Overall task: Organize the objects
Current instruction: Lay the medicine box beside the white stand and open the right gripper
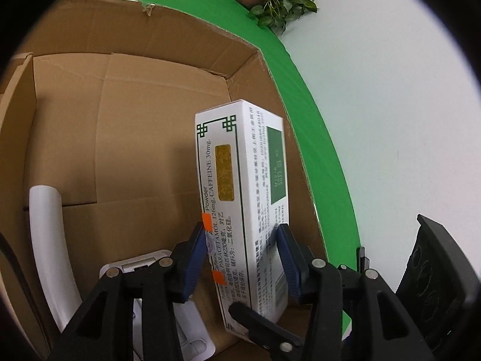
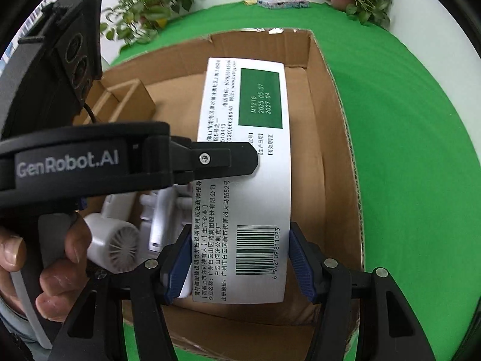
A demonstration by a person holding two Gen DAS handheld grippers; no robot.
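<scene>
1. Status of the held item: both my grippers grip the same white medicine carton (image 2: 243, 180). My right gripper (image 2: 240, 258) has its blue pads against the carton's two long edges at the barcode end, jaws about half open. My left gripper (image 1: 242, 258) clamps the same carton (image 1: 240, 198) across its narrower faces, jaws somewhat under half open.

2. Position: the carton hangs over the open cardboard box (image 2: 339, 138), towards the box's right-hand wall as the right wrist view shows it. I cannot tell whether its lower end touches the floor yet.

3. Done so far, in my judgement: the box already holds a white fan-like device (image 2: 111, 240), white plastic parts beside it, and a small brown tray (image 2: 126, 102) at the far left. A white curved tube (image 1: 49, 240) lies along the left side in the left wrist view.

4. Left to do: set the carton down and release it. A small heap of packets (image 2: 282, 2) remains on the green table (image 2: 405, 150) beyond the box, possibly still to be sorted.

5. Room: bare cardboard floor shows ahead of and beside the carton; the right wall is close, so clearance there is tight. The white items crowd the near left.
</scene>
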